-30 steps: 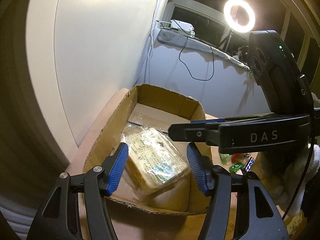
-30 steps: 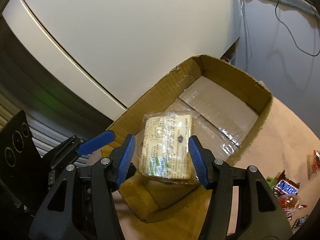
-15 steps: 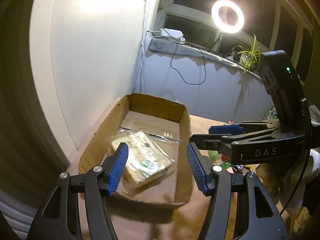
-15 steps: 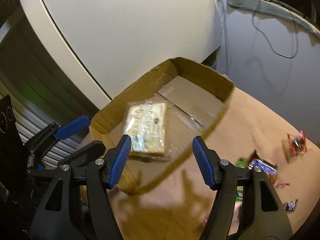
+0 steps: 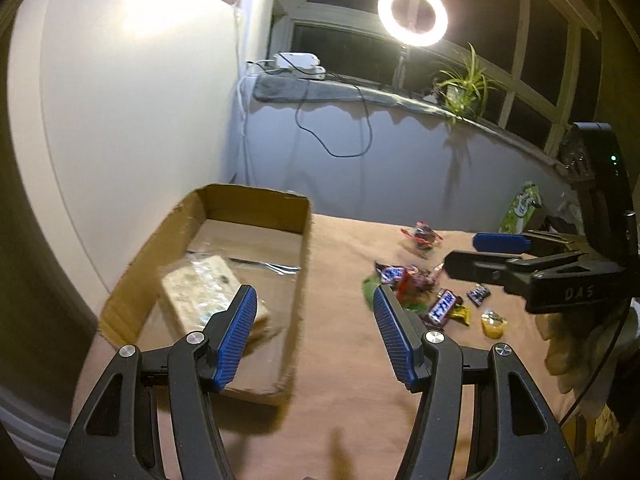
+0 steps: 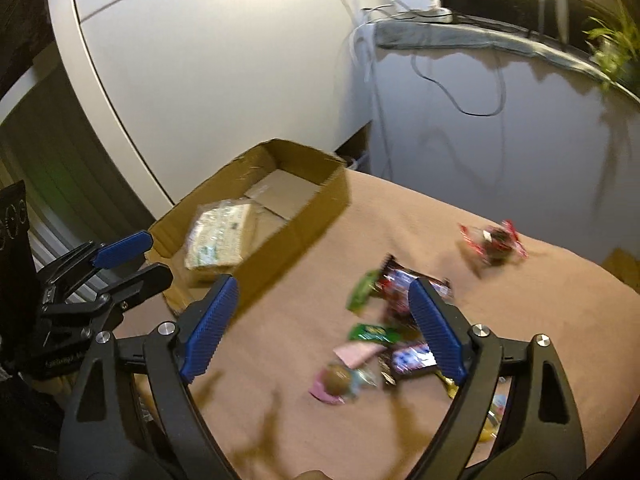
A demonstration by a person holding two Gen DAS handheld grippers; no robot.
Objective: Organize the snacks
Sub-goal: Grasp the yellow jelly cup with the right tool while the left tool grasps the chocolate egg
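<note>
Both hand-held grippers have swung away from the cardboard box [image 5: 224,280] toward the loose snacks, and the wrapped packet [image 5: 208,292] that sat between the right fingers a second ago now lies inside the box, against its near left side. Seen from the right wrist, that packet [image 6: 220,236] rests flat on the box floor, apart from either tool. The left hand-held gripper [image 5: 312,332] hangs released with nothing between its blue pads [image 5: 236,336], over the near right wall of the box and the brown desk [image 5: 344,392]. The right hand-held gripper [image 6: 320,320] is also spread wide and empty, hovering above a cluster of small wrappers; in the left wrist view it [image 5: 476,256] enters from the right edge, above the same cluster. Within that pile, a Snickers bar [image 5: 442,304] lies beside a green wrapper [image 6: 370,333], a pink wrapper [image 6: 352,352] and a round gold-topped sweet [image 6: 338,376], all blurred. A red-wrapped snack [image 6: 494,240] sits well apart from the pile, farther back on the desk. A green bag [image 5: 524,208] stands near the far right. On the sill behind are a ring light [image 5: 412,14], a potted plant [image 5: 466,84] and a white power strip [image 5: 298,65].
</note>
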